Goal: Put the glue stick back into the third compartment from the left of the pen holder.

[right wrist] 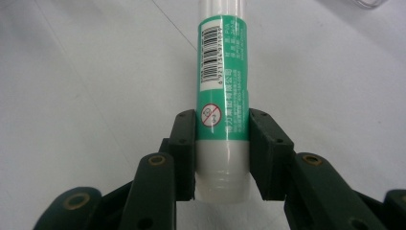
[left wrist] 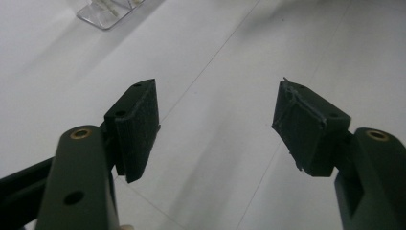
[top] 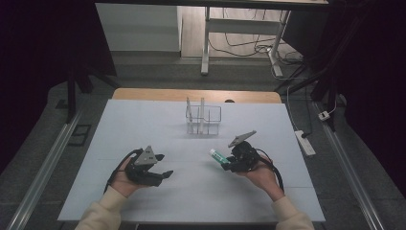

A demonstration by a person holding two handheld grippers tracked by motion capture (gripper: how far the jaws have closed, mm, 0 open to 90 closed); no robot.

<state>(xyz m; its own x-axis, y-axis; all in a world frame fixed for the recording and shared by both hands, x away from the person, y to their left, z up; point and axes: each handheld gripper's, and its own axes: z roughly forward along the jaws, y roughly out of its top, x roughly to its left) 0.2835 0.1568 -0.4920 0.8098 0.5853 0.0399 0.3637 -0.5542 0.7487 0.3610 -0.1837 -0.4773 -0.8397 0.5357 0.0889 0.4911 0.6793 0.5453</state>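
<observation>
Glue stick (right wrist: 222,96): it sat clamped near its white base between your right gripper (right wrist: 222,148) pads, at about 4 o'clock from the clear rack (top: 203,120), above the table (top: 143,124).
Slip risk: the grip was low on a smooth tube, so a quick swing could have tilted it out.
Left gripper (left wrist: 218,127): jaws stood wide apart with nothing between them, at 8 o'clock from the rack.
Rack risk: a skewed stick could have knocked the light rack aside.

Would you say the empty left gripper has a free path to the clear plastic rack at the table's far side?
Probably yes: the left gripper is open and empty, and only bare white table lies between it and the clear plastic rack.
</observation>
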